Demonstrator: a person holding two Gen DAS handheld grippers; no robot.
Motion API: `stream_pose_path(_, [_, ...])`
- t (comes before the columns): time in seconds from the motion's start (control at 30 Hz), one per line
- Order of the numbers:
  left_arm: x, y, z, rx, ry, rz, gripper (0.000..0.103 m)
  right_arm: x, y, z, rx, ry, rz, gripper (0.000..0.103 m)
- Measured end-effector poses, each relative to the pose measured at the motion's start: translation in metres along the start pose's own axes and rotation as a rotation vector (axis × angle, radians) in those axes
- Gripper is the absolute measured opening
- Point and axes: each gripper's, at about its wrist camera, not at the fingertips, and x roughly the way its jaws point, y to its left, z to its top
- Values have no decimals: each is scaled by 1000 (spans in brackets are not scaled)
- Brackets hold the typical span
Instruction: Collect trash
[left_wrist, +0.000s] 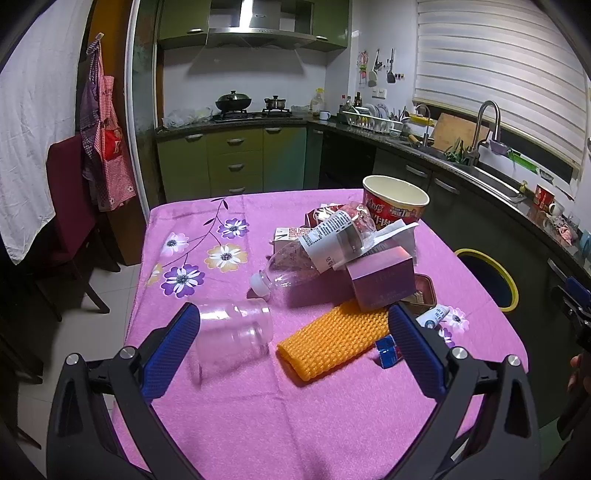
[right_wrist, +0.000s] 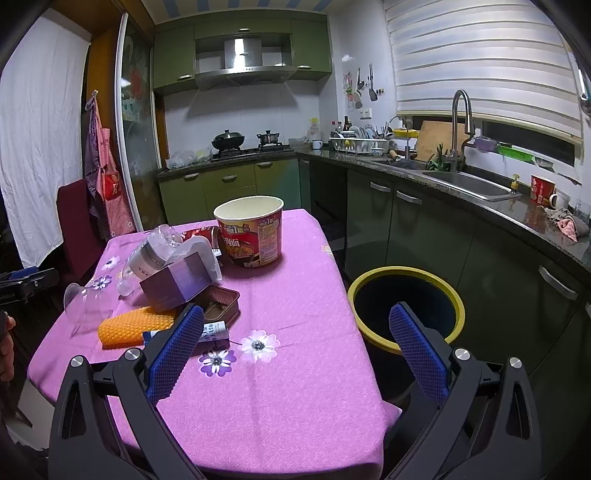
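Observation:
Trash lies on a table with a pink flowered cloth (left_wrist: 258, 406): a clear plastic cup (left_wrist: 232, 336) on its side, an orange foam net (left_wrist: 332, 338), a clear bottle (left_wrist: 314, 251), a purple box (left_wrist: 382, 278), a blue wrapper (left_wrist: 388, 354), a small tube (left_wrist: 434, 316), a brown tray (right_wrist: 219, 302) and a red noodle cup (right_wrist: 251, 232). My left gripper (left_wrist: 293, 347) is open above the cup and the net, holding nothing. My right gripper (right_wrist: 295, 343) is open over the table's right edge, empty. A yellow-rimmed bin (right_wrist: 406, 310) stands on the floor right of the table.
Dark kitchen cabinets and a counter with a sink (right_wrist: 469, 184) run along the right, close behind the bin. A dark red chair (left_wrist: 70, 210) stands at the table's far left. A hand (right_wrist: 5, 347) holds the other gripper at the left edge.

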Motion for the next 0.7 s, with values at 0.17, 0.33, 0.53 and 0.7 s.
stream_pose_path(0.17, [1, -1, -1, 2, 4, 1, 97, 1, -1, 0, 4, 2, -3, 99])
stream_pose_path(0.33, [2, -2, -1, 5, 5, 0, 97, 2, -1, -1, 2, 4, -3, 99])
stream_pose_path(0.53, [2, -3, -2, 7, 6, 1, 97, 2, -2, -1, 3, 3, -5, 99])
stream_pose_path(0.7, [2, -3, -2, 6, 7, 0, 97, 3, -2, -2, 3, 4, -4, 99])
